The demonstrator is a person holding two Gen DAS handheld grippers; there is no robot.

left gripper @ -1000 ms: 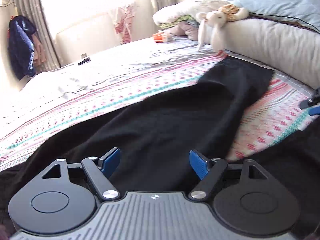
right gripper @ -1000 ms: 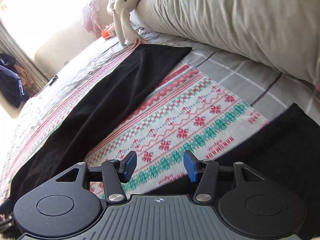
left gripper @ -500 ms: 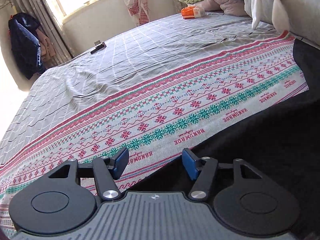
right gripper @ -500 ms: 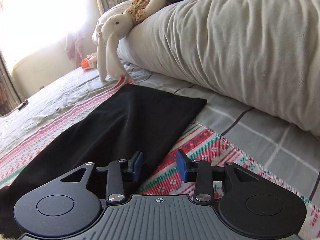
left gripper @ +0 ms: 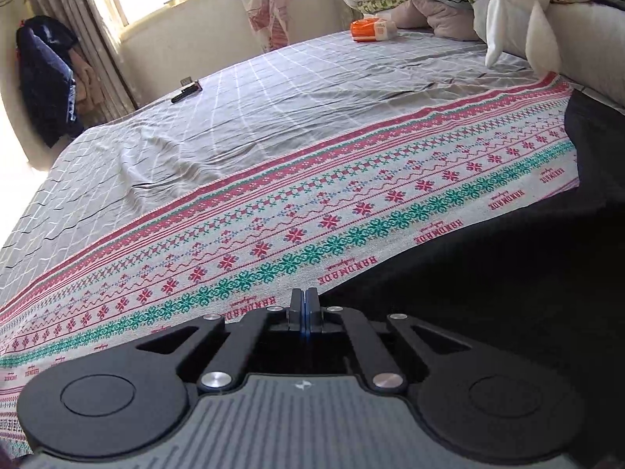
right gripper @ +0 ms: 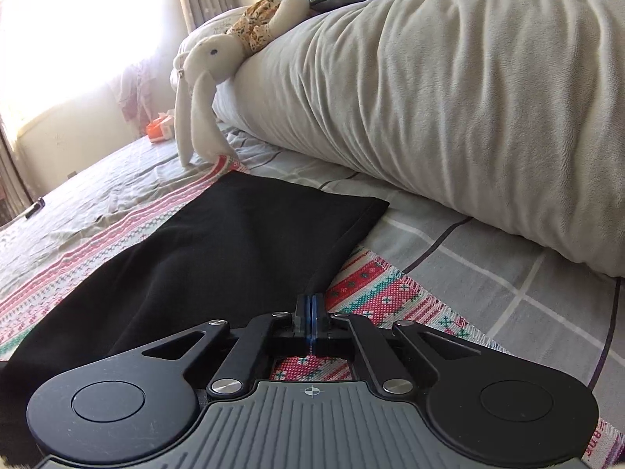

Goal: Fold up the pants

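**Both grippers pinched at the pants' edges — thin bites, risk of slip**

Black pants lie flat on the patterned cloth spread over the grey checked sheet. One leg runs away toward the plush rabbit, its hem near the big pillow.

Right gripper: jaws together, at the leg's near side edge. Fabric seems to run into the pads, so probably clamped on the pants; the bite looks shallow.

Left gripper: jaws together, right where the black fabric meets the cloth. Pinch point hidden by the fingers; I read it as a grip on the pants' edge, not certain.

What could go wrong:
- Shallow bite on either side. A lift could pull the edge free and the leg drops crooked.
- Pads may have caught the cloth along with the pants. Then the cloth drags up and rumples the surface.
- Only the top layer gripped. The lower layer stays down and the fold comes out uneven.
- Hands lifting unevenly would twist the leg; a wide swing might brush the rabbit.
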